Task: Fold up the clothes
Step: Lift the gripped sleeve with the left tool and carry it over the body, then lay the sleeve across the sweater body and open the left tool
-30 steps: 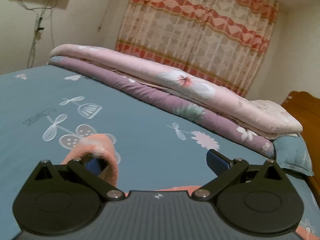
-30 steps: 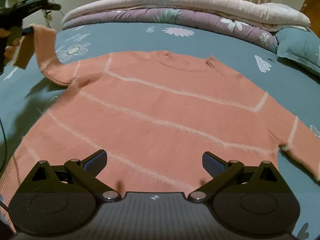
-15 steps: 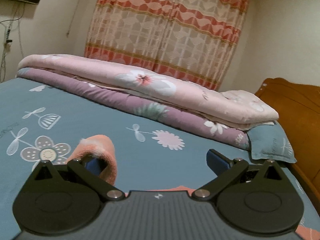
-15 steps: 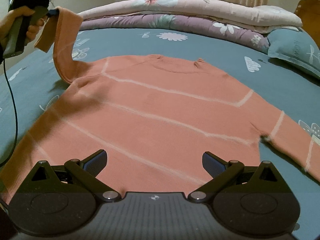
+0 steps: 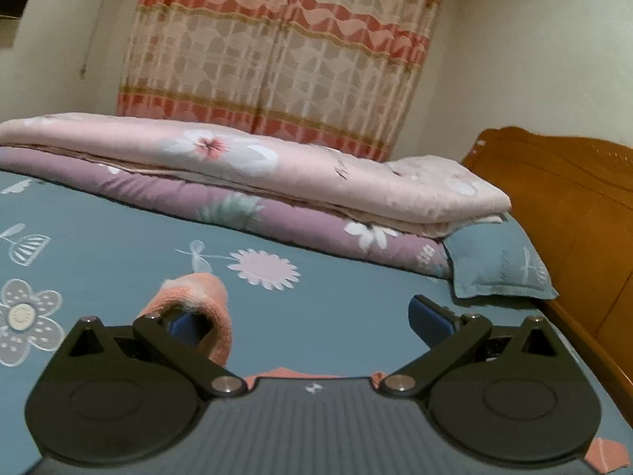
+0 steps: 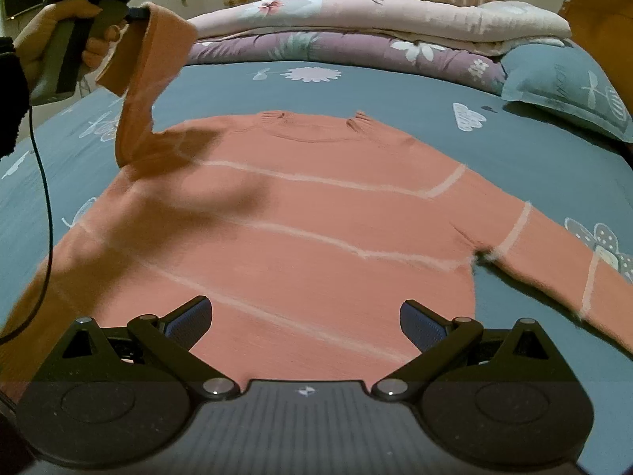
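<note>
At far left, a hand (image 6: pixel 47 35) holds the left tool (image 5: pixel 304 320), fingers spread, with the sweater's left sleeve (image 6: pixel 146 79) draped over one finger and lifted. The orange striped sweater (image 6: pixel 300 217) lies flat on the blue floral bed (image 6: pixel 395 91). The right tool (image 6: pixel 304 320) hovers spread above its hem.

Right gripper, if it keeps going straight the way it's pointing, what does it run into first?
Most likely the orange sweater lying flat on the bed: the open right gripper points over its lower body panel, and nothing stands between them. How far above the fabric it is can't be judged from this view.
</note>
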Available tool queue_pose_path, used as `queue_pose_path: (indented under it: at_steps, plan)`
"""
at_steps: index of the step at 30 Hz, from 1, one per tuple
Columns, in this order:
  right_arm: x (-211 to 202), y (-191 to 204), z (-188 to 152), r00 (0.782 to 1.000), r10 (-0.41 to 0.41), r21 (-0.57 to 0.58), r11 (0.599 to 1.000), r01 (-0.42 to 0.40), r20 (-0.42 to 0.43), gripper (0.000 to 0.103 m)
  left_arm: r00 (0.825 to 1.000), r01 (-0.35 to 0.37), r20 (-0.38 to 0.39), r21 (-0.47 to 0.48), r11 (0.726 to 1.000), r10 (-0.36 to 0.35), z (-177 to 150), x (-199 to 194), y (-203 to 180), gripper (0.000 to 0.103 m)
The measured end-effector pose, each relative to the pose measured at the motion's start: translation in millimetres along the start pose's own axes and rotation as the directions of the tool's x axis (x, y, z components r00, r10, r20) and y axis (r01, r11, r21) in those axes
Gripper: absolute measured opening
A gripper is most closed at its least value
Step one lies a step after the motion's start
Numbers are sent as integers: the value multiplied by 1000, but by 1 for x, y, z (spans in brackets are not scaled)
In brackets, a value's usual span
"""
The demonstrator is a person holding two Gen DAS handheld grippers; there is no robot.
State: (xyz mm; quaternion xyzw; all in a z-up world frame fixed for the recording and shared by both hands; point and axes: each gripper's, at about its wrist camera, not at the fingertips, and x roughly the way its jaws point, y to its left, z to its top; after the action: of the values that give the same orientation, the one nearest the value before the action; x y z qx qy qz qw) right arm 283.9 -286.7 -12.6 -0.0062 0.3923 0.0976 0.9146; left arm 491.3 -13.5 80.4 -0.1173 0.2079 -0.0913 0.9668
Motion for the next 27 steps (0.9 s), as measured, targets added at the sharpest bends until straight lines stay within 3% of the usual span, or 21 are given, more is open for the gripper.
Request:
queue_pose_path:
  at_steps: [10, 27]
  plan:
    - [-1, -19, -5, 998, -49, 31, 998, 50, -25, 103, 997, 56, -57, 29, 998, -54, -30, 26, -37, 102]
    - [2, -43, -9, 988, -128, 71, 988, 134, -86, 103, 986, 93, -150, 188, 978, -65, -81, 55, -84, 102]
